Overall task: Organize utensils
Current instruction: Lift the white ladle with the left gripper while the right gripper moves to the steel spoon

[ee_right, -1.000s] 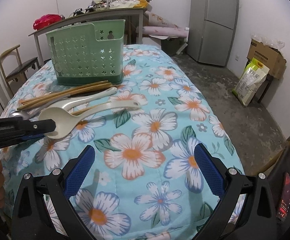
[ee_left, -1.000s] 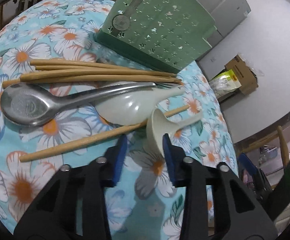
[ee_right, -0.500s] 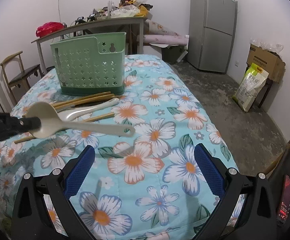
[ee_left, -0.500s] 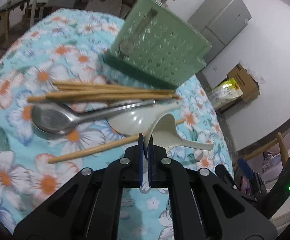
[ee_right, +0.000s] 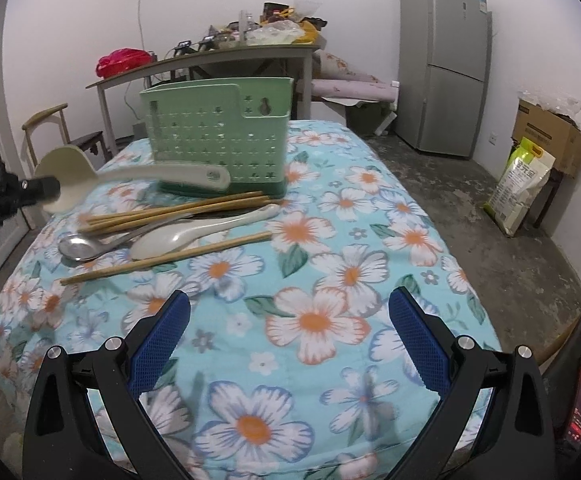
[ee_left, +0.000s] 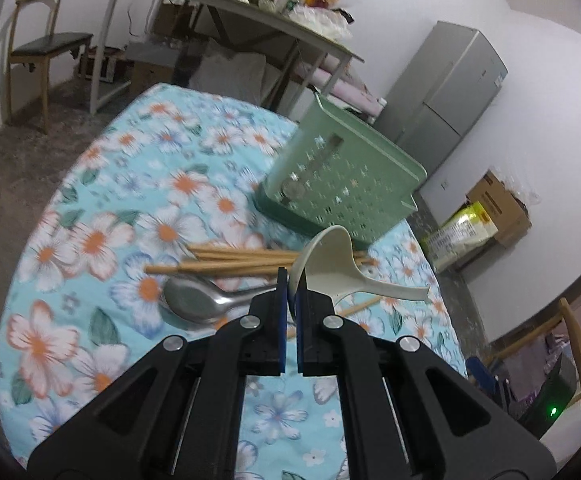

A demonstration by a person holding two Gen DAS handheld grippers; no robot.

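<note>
My left gripper (ee_left: 291, 280) is shut on the bowl rim of a cream plastic spoon (ee_left: 330, 264) and holds it in the air above the table; the right wrist view shows that spoon (ee_right: 130, 174) at the left, handle pointing at the green utensil basket (ee_right: 218, 136). The basket (ee_left: 338, 184) stands upright beyond the pile. On the cloth lie several wooden chopsticks (ee_right: 178, 210), a metal spoon (ee_right: 82, 246), a white ceramic spoon (ee_right: 194, 232) and one separate chopstick (ee_right: 162, 258). My right gripper (ee_right: 288, 340) is open and empty above the table's near part.
The table has a blue floral cloth (ee_right: 330, 280). A fridge (ee_right: 444, 60), a cluttered side table (ee_right: 218, 56), a chair (ee_left: 42, 48), a cardboard box (ee_right: 546, 136) and a sack (ee_right: 522, 184) stand around it.
My left gripper closed on the cream spoon's bowl and lifted it off the table, rising toward the basket. The right gripper stayed open and moved back a little.
</note>
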